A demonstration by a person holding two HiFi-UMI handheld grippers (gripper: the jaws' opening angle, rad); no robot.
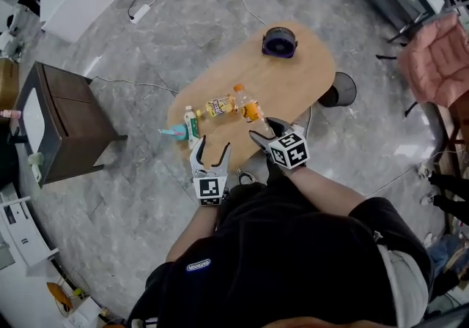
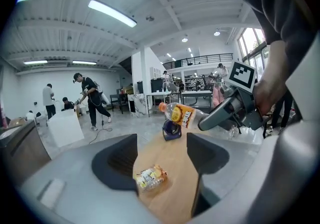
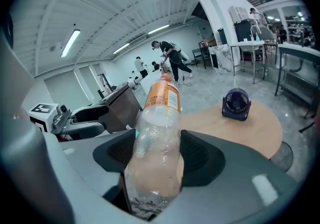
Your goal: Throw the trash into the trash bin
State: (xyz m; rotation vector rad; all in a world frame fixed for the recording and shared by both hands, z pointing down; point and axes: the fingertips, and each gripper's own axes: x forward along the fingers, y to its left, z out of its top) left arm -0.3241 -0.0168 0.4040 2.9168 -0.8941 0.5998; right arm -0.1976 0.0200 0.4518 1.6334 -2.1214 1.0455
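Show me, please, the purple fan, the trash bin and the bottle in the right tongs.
purple fan (image 1: 279, 42), head view, its middle.
trash bin (image 1: 341, 91), head view, bare inside.
bottle (image 3: 155, 138), right gripper view, clear body.

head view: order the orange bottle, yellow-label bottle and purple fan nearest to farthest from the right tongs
1. orange bottle, gripped in the right tongs
2. yellow-label bottle, lying on the table to its left
3. purple fan, at the table's far end

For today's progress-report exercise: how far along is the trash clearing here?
Done: nothing visibly binned. In hand: the right gripper grips an orange-label bottle; the left gripper is open and empty. Left: a yellow-label bottle and a green-label bottle are on the table, with the trash bin beside it.
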